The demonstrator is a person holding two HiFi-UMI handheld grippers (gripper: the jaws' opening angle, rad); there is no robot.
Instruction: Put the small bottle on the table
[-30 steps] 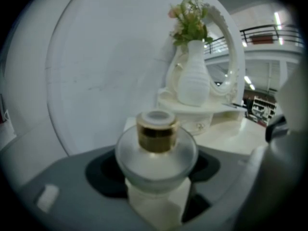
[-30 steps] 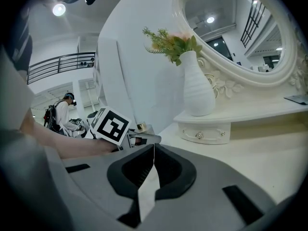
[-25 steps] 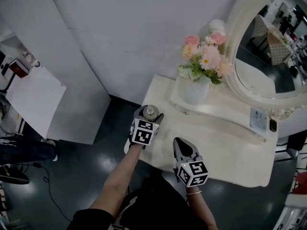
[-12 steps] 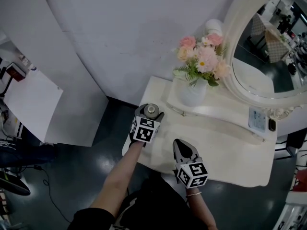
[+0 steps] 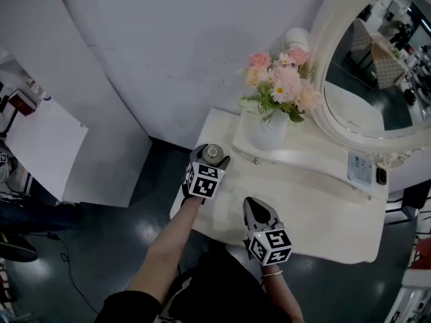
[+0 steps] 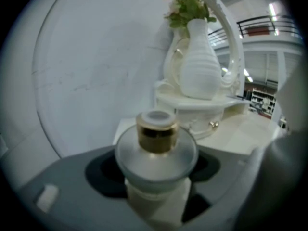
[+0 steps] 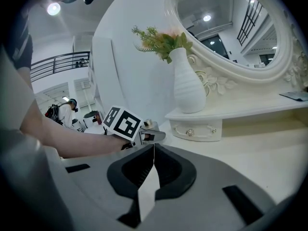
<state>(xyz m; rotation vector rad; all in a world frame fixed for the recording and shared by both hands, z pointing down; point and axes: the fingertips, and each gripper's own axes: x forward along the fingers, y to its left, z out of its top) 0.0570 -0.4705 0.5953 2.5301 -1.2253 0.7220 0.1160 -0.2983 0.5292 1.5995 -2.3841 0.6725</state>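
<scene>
A small frosted bottle [image 6: 156, 153] with a gold neck and white top stands upright between the jaws of my left gripper [image 5: 210, 159], which is shut on it. In the head view the small bottle [image 5: 213, 155] is over the near-left corner of the white dressing table [image 5: 316, 214]; whether its base touches the top is hidden. My right gripper [image 5: 258, 211] is shut and empty, held low over the table's front edge to the right of the left one. From the right gripper view the left gripper [image 7: 144, 136] with the bottle's top [image 7: 147, 123] shows ahead.
A white vase of pink flowers [image 5: 271, 128] stands on a raised shelf [image 5: 316, 157] behind the bottle. A large oval mirror [image 5: 377, 79] rises at the back right, with a small card [image 5: 361, 168] below it. A white wall panel [image 5: 47, 140] is at the left.
The head camera has shifted slightly. Both grippers and the bottle stay where they were.
</scene>
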